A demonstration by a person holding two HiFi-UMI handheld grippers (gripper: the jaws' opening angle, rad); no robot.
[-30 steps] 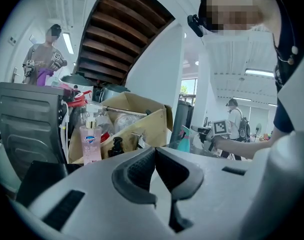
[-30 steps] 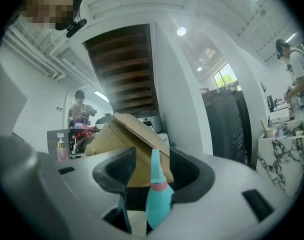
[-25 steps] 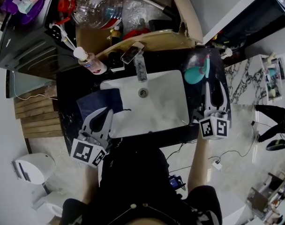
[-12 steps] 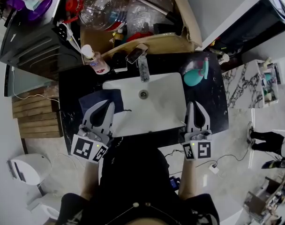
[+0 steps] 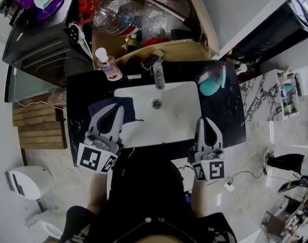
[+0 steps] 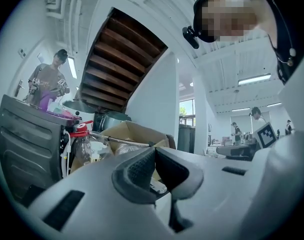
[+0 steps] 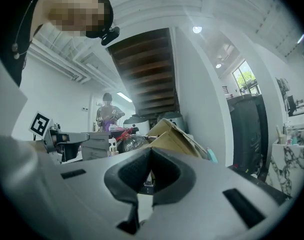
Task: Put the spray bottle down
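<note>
Now, spray bottle: teal plastic spray bottle [image 5: 209, 86] on the black counter [image 5: 85, 92], far right corner, free of both tongs.
Axis: head end toward that far right corner; upright or tipped, unclear.
Left tongs [image 5: 114, 110]: closed, empty, over near edge, left part.
Right tongs [image 5: 204, 121]: closed, empty, over near edge, right part.

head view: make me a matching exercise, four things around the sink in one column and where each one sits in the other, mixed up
Things:
1. spray bottle
2. pump bottle
3. dark blue cloth
4. faucet

Places:
a. behind the basin, at its middle
b. lying on the counter, right of the basin
c. on the counter, left of the basin
d. back left corner of the counter

Pairs: 1-b, 2-d, 3-c, 4-a
</note>
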